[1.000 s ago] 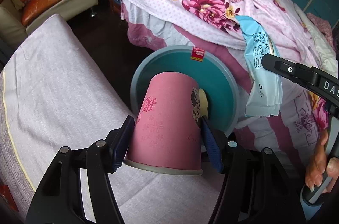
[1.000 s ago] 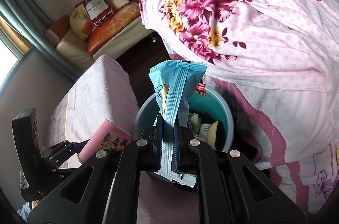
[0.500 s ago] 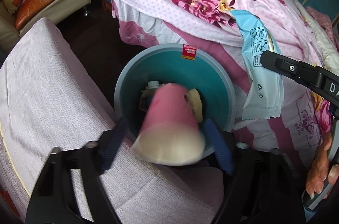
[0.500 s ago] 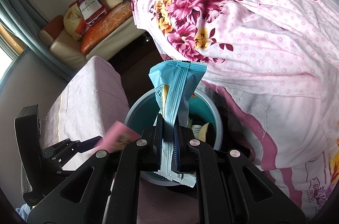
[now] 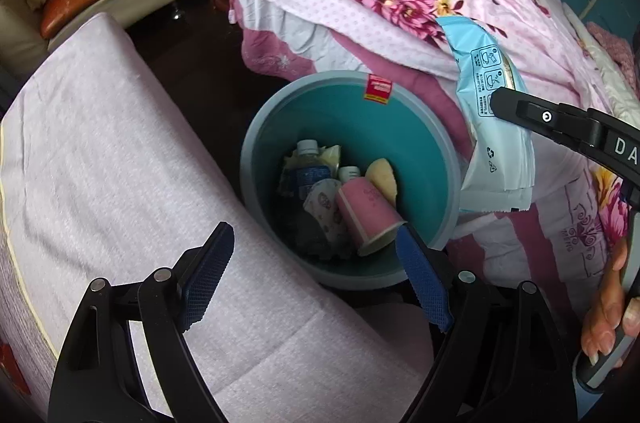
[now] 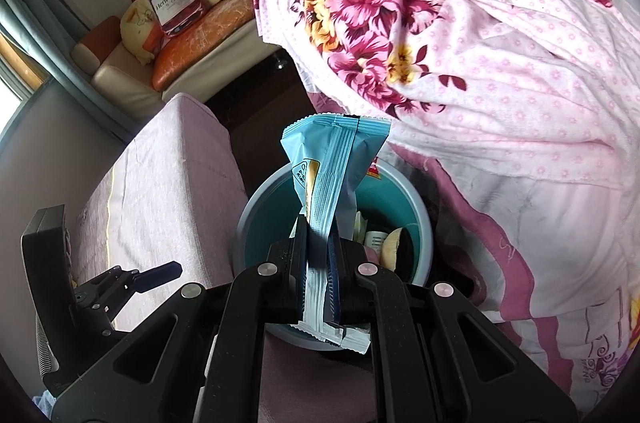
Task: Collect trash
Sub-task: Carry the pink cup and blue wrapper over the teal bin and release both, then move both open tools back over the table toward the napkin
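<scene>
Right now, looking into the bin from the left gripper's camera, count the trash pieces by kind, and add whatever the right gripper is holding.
Pink paper cup: 1
Plastic bottles: 2, the second showing only a white cap
Patterned paper wrapper: 1
Yellowish food scrap: 1
Blue snack packet, in the right gripper: 1
Total: 6, others may be hidden.

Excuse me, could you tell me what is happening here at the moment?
A person is collecting trash into a round teal plastic bin. The left gripper has just been opening and is empty; the pink paper cup lies inside the bin. The right gripper is shut on a light blue snack wrapper above the bin.
</scene>
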The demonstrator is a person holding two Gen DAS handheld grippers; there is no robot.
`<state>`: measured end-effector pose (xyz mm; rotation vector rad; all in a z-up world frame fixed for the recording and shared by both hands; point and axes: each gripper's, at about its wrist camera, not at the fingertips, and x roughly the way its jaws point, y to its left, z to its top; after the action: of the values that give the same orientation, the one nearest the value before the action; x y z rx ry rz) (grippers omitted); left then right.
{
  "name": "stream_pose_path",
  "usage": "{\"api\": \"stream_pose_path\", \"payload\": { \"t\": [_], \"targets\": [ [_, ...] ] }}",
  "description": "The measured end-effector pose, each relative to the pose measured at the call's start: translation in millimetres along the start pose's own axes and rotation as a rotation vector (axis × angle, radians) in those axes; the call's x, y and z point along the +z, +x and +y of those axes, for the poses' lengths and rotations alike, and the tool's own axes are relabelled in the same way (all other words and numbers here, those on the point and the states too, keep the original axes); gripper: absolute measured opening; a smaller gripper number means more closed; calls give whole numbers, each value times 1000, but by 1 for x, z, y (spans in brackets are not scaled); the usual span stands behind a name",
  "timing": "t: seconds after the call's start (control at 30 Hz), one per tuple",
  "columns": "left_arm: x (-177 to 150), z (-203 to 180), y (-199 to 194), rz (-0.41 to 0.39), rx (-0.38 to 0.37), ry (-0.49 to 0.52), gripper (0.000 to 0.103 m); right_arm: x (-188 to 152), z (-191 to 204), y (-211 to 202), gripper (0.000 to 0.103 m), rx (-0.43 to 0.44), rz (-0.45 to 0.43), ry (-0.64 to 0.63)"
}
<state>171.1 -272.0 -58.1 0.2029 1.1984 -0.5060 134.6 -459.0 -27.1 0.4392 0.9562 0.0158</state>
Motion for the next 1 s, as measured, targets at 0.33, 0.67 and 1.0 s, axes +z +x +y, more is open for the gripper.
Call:
{"api": "stream_pose_path", "payload": {
  "t": [0.33,0.67,1.0],
  "targets": [
    [-9,20,-2,7,0,-46,84,-2,11,14,20,-25,32,8],
    [-16,33,-5,7,-14,-78,84,-5,19,20,69,-61,50,-5],
    [-28,51,-18,-13,-23,-118,84,-11,45,21,75,-74,76,-47]
  ]
}}
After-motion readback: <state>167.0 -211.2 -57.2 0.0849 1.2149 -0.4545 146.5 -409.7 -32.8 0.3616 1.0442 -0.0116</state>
